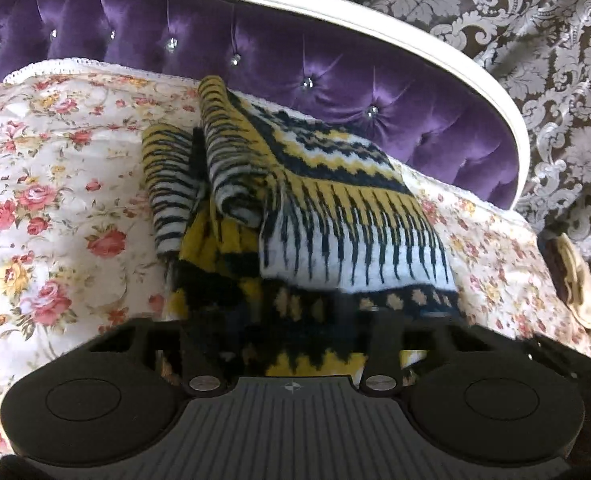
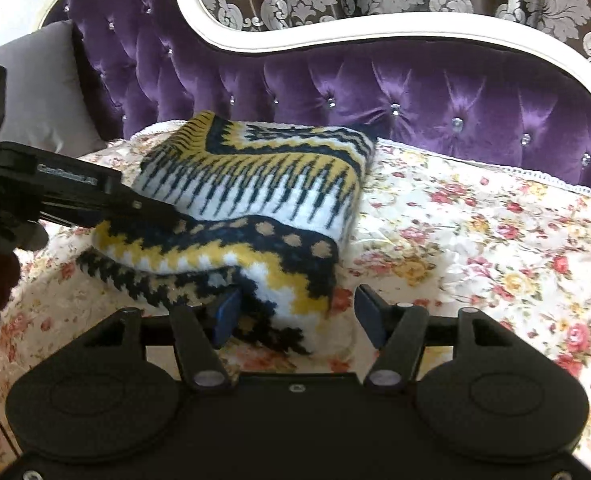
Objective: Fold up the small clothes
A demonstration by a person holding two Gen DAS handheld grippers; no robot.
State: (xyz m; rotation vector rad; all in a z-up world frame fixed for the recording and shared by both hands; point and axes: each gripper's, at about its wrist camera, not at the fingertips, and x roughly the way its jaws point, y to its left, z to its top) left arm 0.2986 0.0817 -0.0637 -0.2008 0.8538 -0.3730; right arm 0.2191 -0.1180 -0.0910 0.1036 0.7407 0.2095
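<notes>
Nearest the right camera, the right tongs [image 2: 297, 312] stand spread, the near corner of the knitted sweater [image 2: 255, 200] lying between the blue pads [image 2: 226, 314] without being pinched; one pad touches the cloth, the other stands apart from it over the floral bedspread [image 2: 475, 248]. If they close here they may catch only the top layer of this corner, and the layers beneath would slide out and spoil the fold. They could also nip the bedspread along with the knit and drag it up. In the left view, the left tongs [image 1: 287, 320] are buried under the sweater's dark hem, and I cannot tell whether they pinch it or merely lie beneath it; from the right view that tool reaches in at the sweater's left side. A lift from there with a loose hold would let the bulky, slack knit slump. The sweater sits partly folded towards the head of the bed, its far edge close to the purple tufted headboard [image 2: 415, 92], where a loose striped flap [image 1: 231, 168] stands up and may flop open.
</notes>
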